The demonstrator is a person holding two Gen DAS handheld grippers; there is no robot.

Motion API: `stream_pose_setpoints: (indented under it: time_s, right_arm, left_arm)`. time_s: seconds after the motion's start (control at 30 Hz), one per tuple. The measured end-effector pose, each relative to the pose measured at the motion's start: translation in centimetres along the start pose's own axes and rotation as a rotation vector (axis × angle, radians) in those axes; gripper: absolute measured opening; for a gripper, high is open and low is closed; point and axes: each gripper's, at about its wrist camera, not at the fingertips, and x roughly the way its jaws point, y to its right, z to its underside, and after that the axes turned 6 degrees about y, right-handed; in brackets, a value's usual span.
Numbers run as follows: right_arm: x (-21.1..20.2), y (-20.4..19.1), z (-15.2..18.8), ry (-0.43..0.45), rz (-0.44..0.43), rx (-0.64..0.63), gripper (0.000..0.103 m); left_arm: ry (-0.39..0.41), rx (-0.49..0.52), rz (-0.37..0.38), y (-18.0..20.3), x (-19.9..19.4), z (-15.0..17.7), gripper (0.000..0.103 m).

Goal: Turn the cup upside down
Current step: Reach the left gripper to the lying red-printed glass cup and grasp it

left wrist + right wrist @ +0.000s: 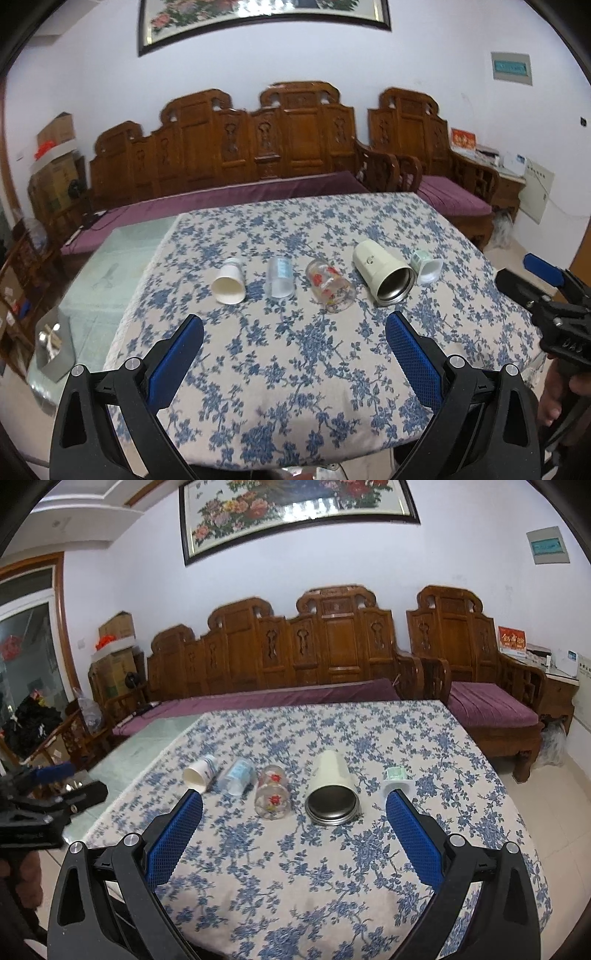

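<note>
1. Holding both tongs above the near edge of the tabletop (295, 387), I have my left tongs (294, 325) with their blue-padded fingers spread wide apart, gripping nothing.
2. My right tongs (294, 801) are likewise spread apart and hold nothing; their black body also shows at the right edge of the left wrist view.
3. Five cups lie on their sides in a row across the blue-and-white floral tablecloth (332, 886), mouths turned toward me.
4. From left to right they are: a small white paper cup (229, 283), a clear frosted plastic cup (280, 277), a clear glass tumbler with red flower print (330, 290), a tall cream cup with a steel-lined interior (382, 271), and a small white cup with a green band (426, 266).
5. The cream cup and the green-banded cup lie just beside each other; the rest sit a little apart.
6. In the right wrist view, my right-hand finger pad (412, 834) overlaps the green-banded cup; whether it touches, I cannot tell.
7. A carved wooden bench with purple cushions (295, 657) stands behind the tabletop against the wall.
</note>
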Motion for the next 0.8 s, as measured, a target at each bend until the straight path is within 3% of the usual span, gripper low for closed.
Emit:
stream_pose_setpoints:
  time_s: [0.2,0.47,0.8]
  right_arm:
    - [4.5,1.1,0.4,-0.074,0.000,-0.005,0.100]
    - [9.6,1.4,1.6,-0.160,-0.024,-0.045,0.092]
    - [13.5,1.9,4.7,-0.255,-0.041,-0.030,0.092]
  left_arm:
    - [-0.069,0.011,0.060,0.2,5.2,-1.6,0.095]
    - [-0.160,0.025,0.094,0.9,13.0,-2.6,0.095]
    - [-0.308,0.005,0.122,2.2,23.1,-2.6,0.082]
